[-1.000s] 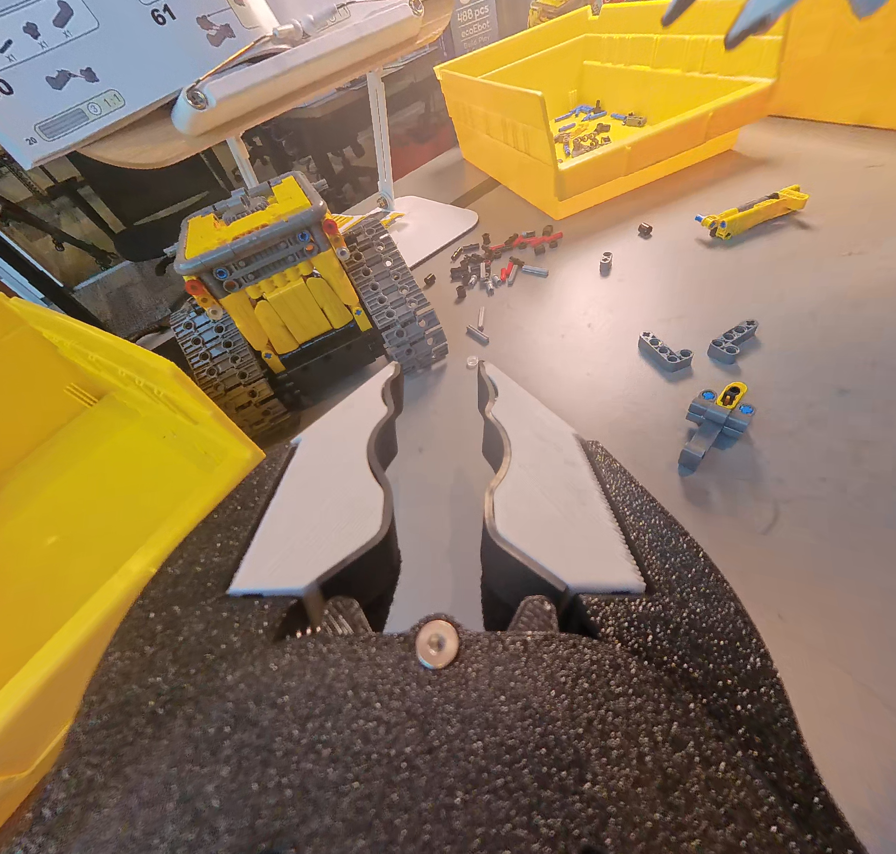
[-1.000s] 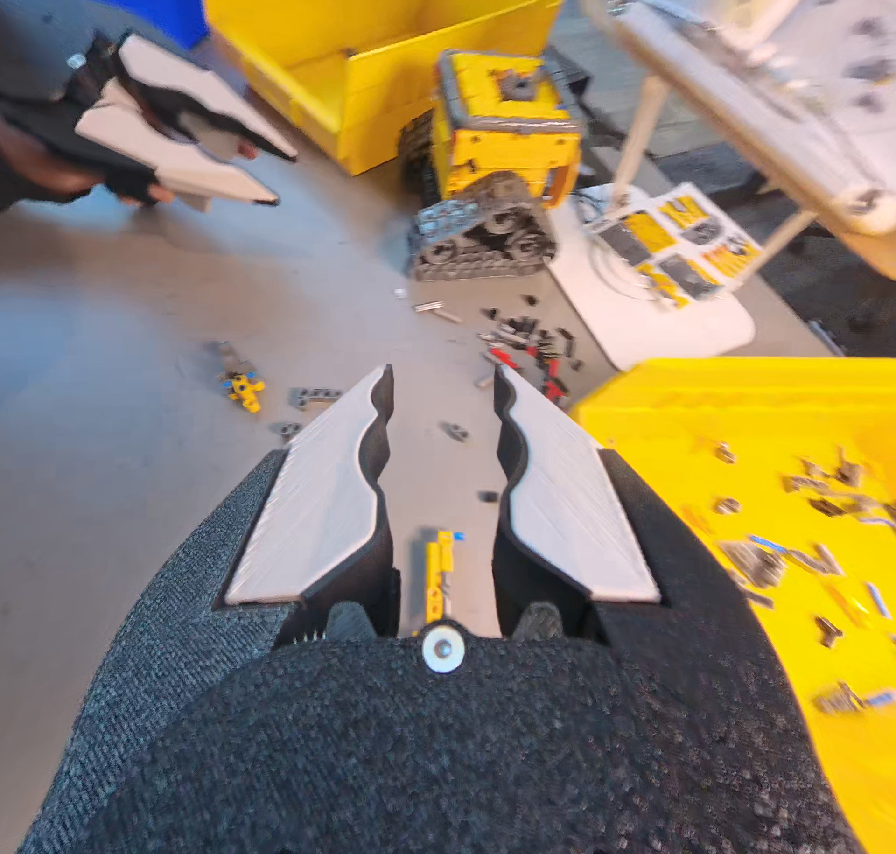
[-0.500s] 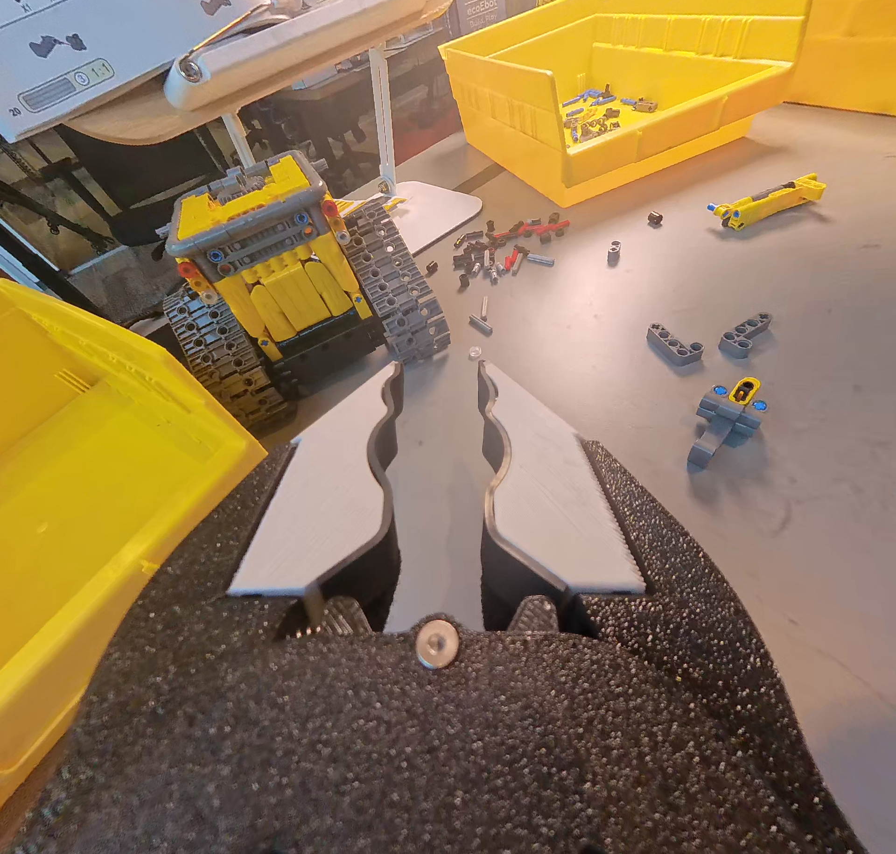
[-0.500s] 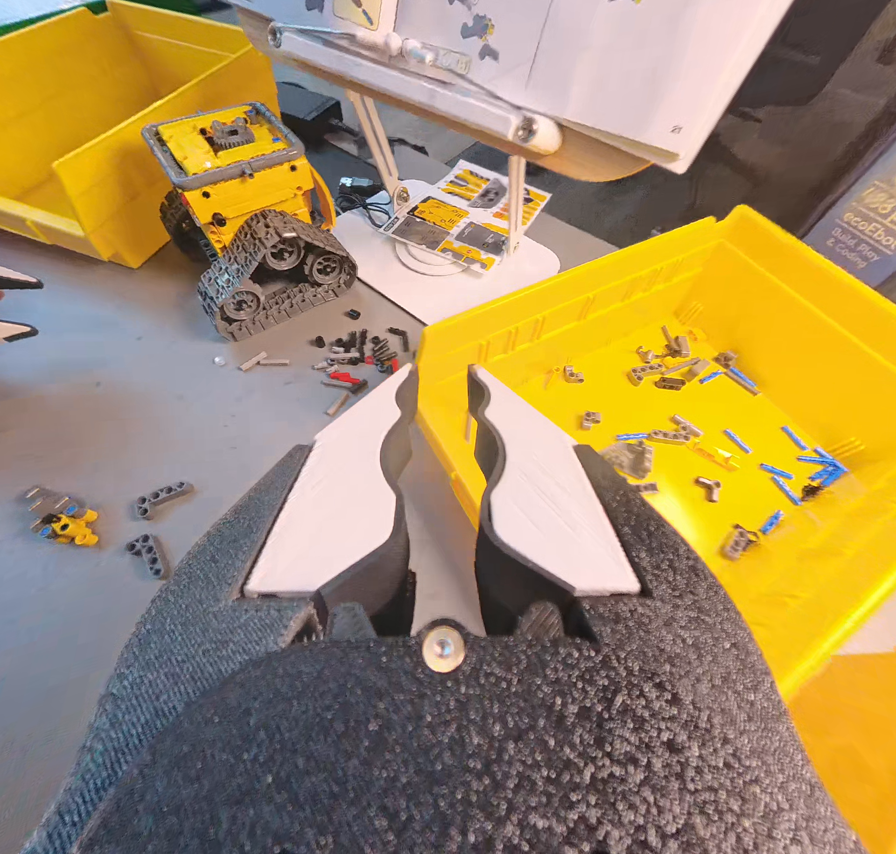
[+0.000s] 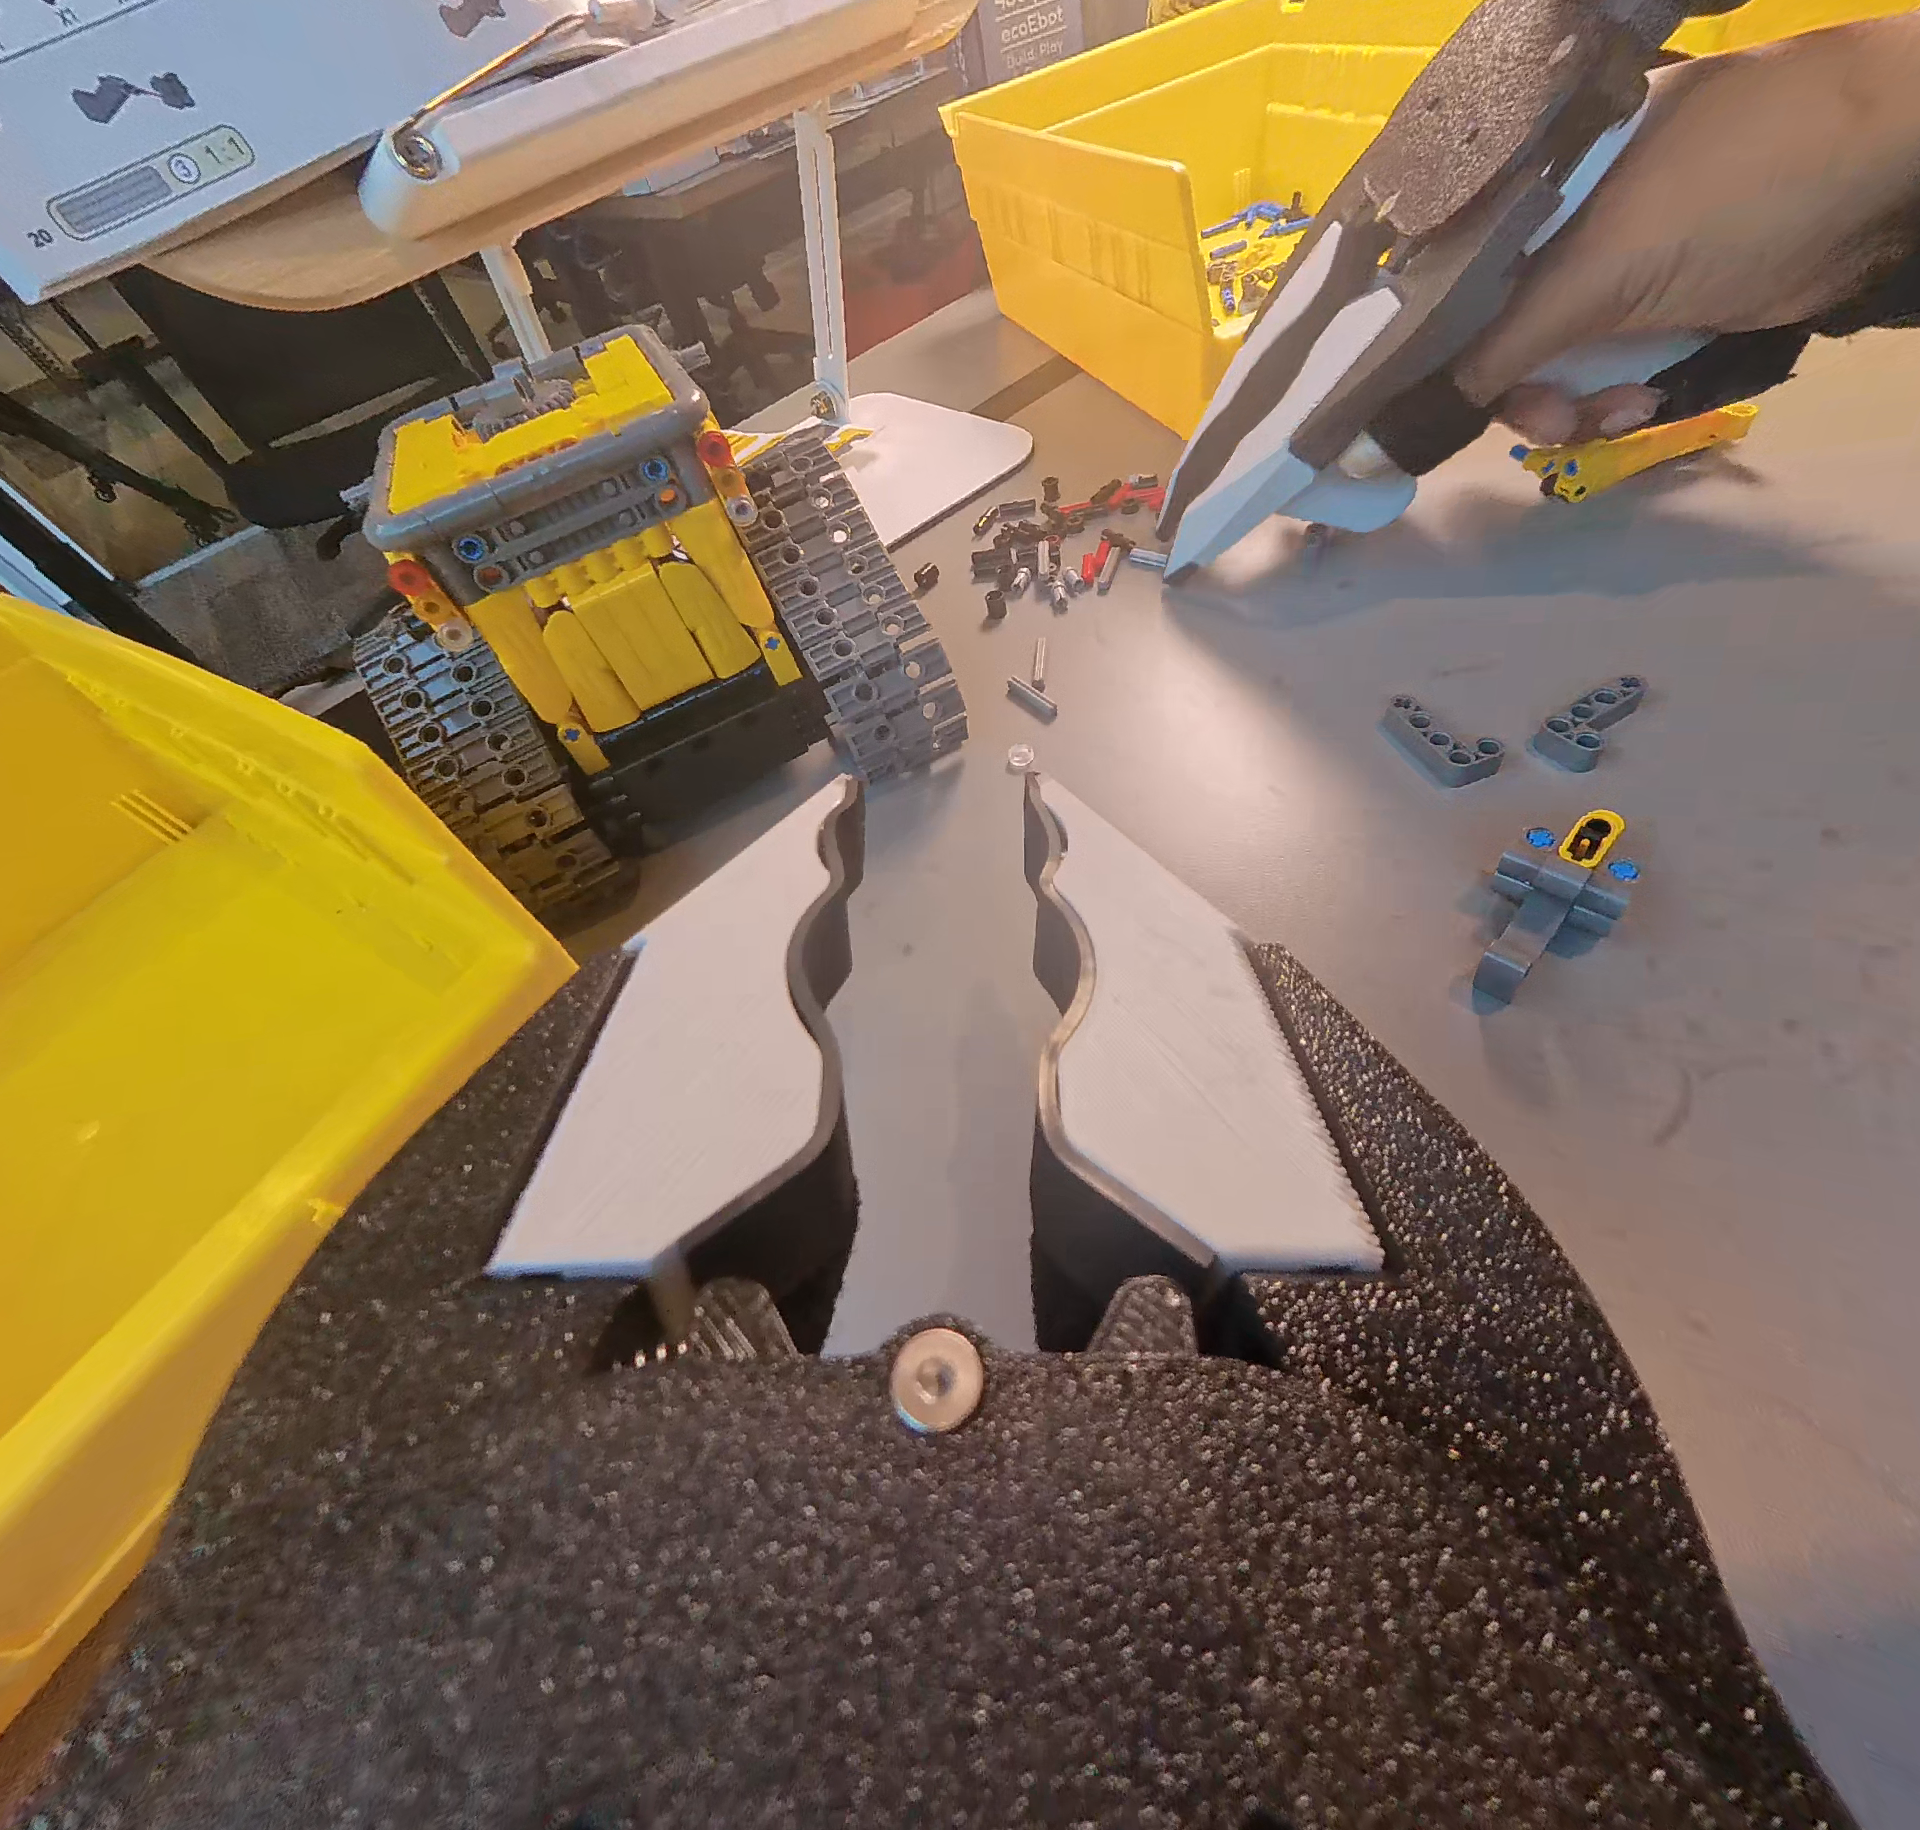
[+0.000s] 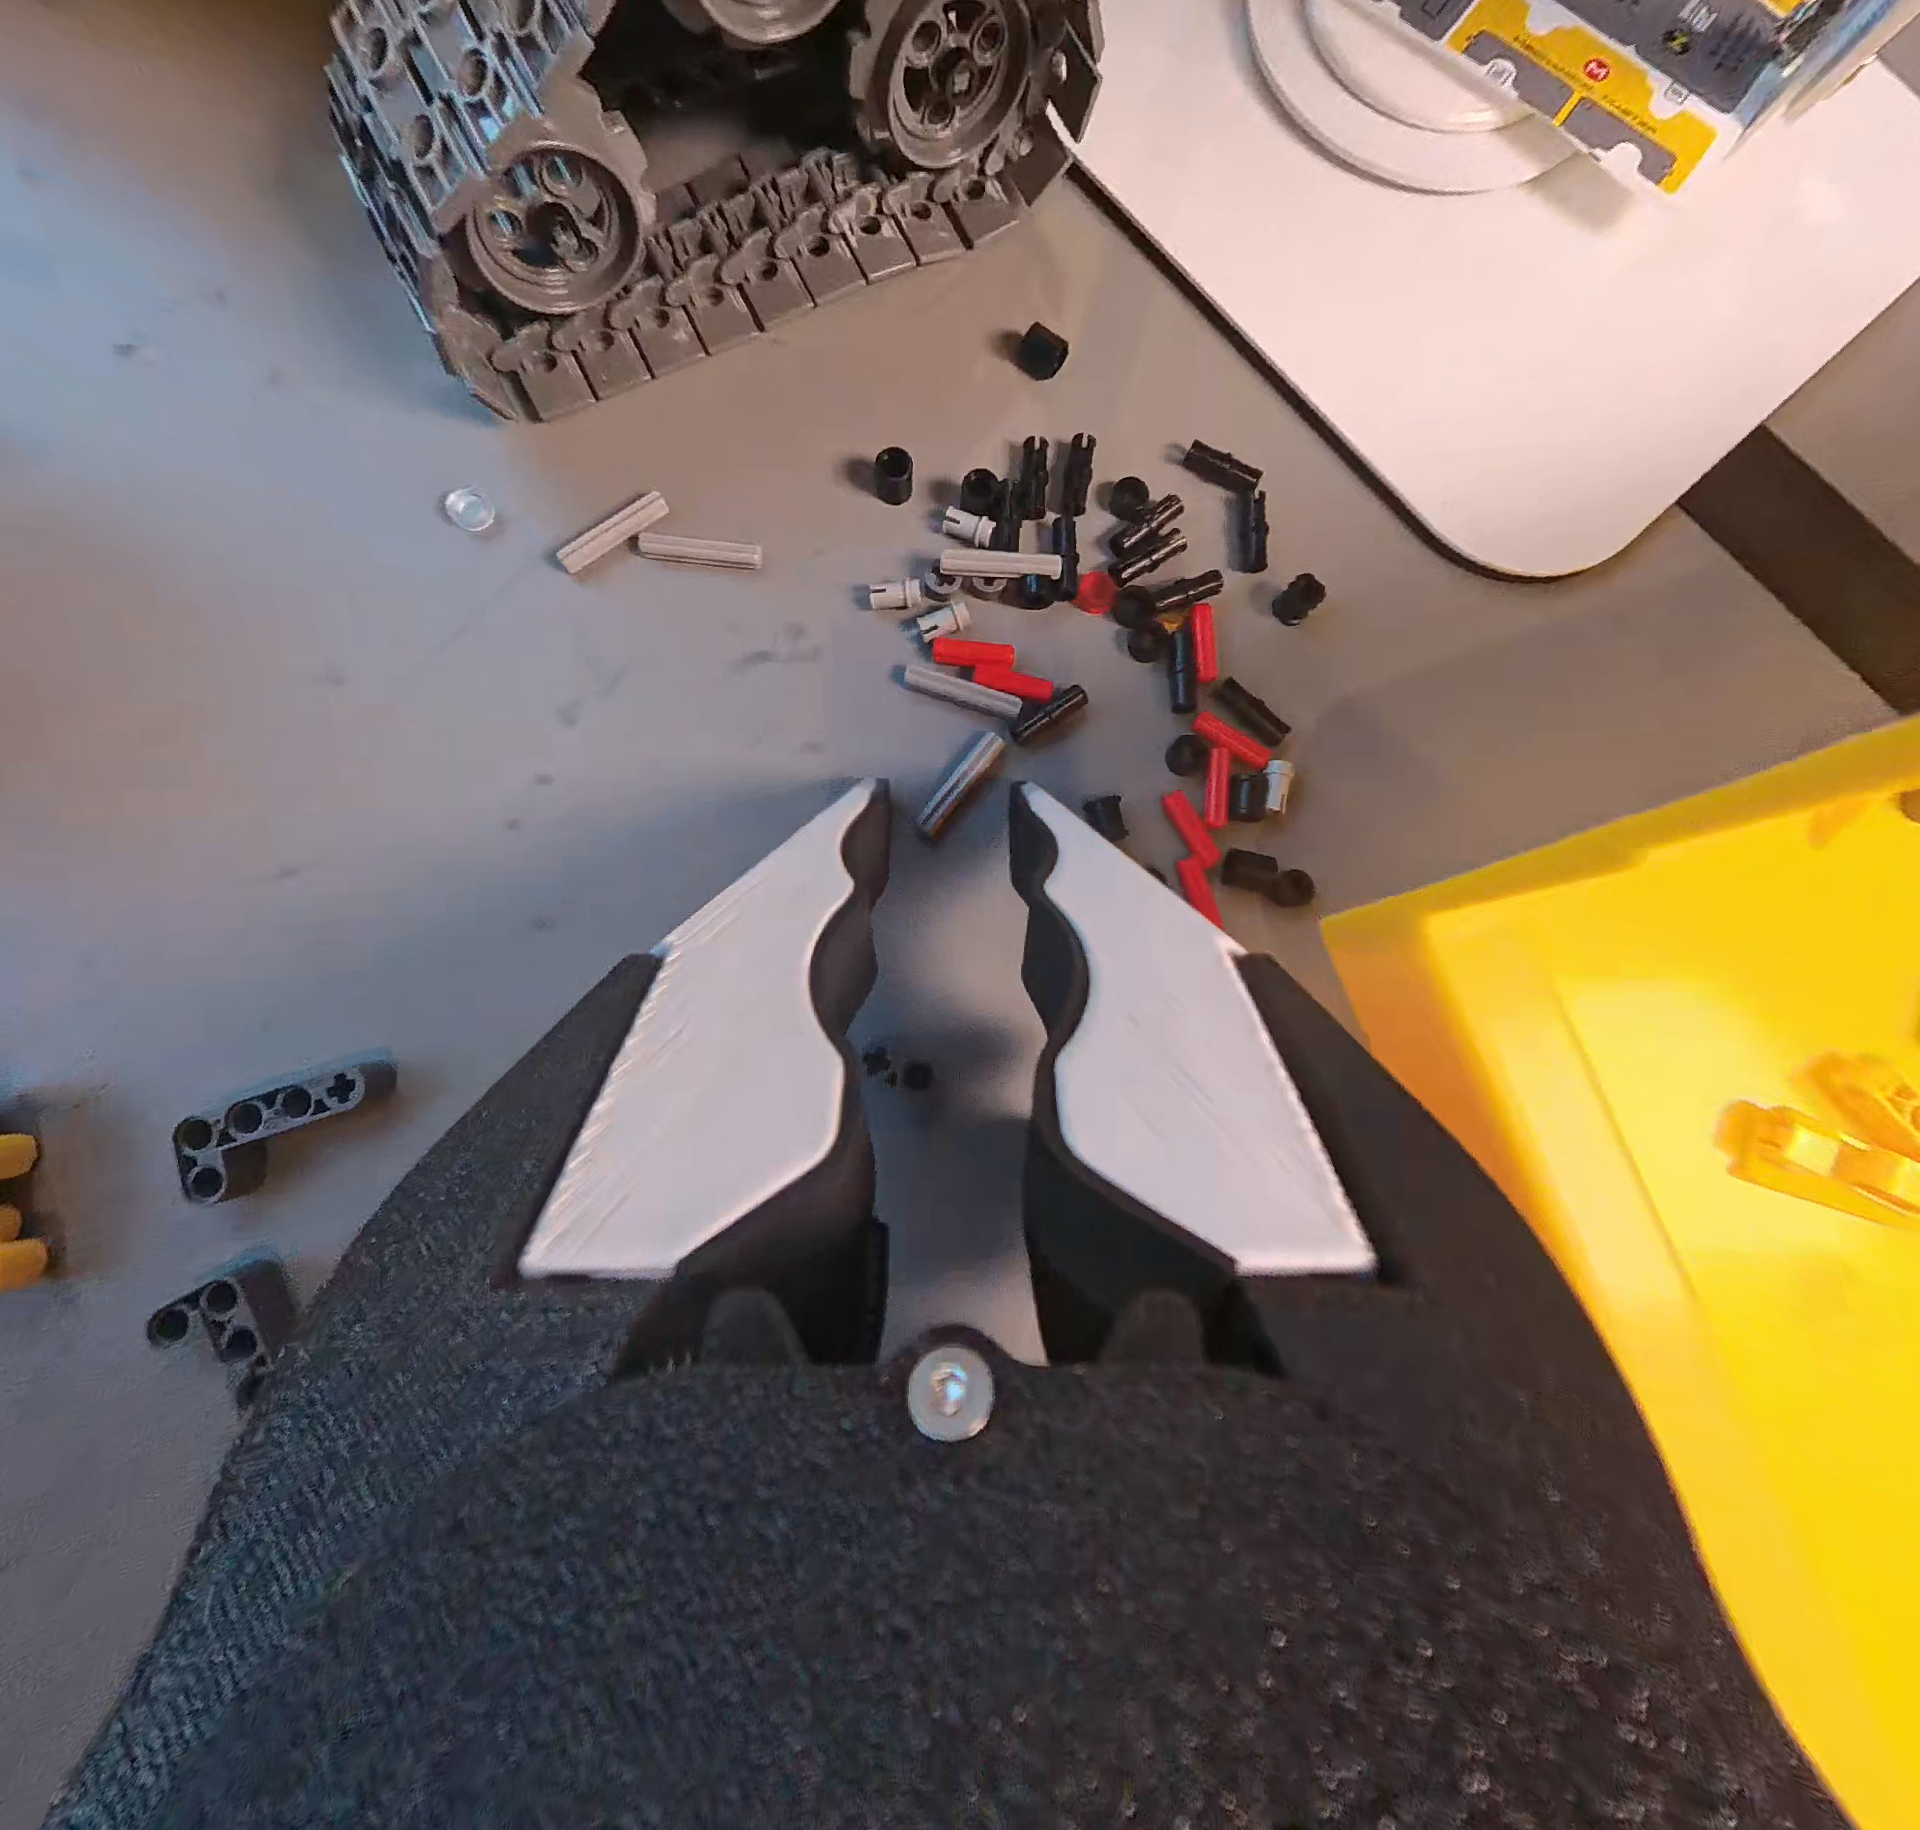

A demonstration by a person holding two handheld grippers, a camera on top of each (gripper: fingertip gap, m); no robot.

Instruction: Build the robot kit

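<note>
My left gripper (image 5: pixel 940 793) is open and empty, low over the grey table, its tips just right of the yellow tracked model (image 5: pixel 623 585). A clear round stud (image 5: pixel 1020 755) lies at its right tip. My right gripper (image 6: pixel 951 804) is open and empty, pointing down at a pile of black, red and grey pins (image 6: pixel 1091 617). A dark grey axle (image 6: pixel 961 783) lies just ahead of its tips. The right gripper also shows in the left wrist view (image 5: pixel 1195 544), held by a hand, tips at the pin pile (image 5: pixel 1060 544).
A yellow bin (image 5: pixel 208 1053) stands close on the left, another (image 5: pixel 1091 222) at the back, beside my right gripper (image 6: pixel 1507 1105). Grey angle beams (image 5: pixel 1444 741), a grey-and-yellow part (image 5: pixel 1558 897), a long yellow part (image 5: pixel 1631 440) and a booklet stand's white base (image 6: pixel 1455 326) are on the table. There is about 20 cm between the tips of the two grippers. The clear round stud (image 5: pixel 1020 755) is about 10 cm from my right fingertips. Seen from the right wrist view (image 6: pixel 474 508) as well.
My right gripper swung from above the yellow bin down to the pin pile beside the model and opened a little wider. My left gripper barely moved.
</note>
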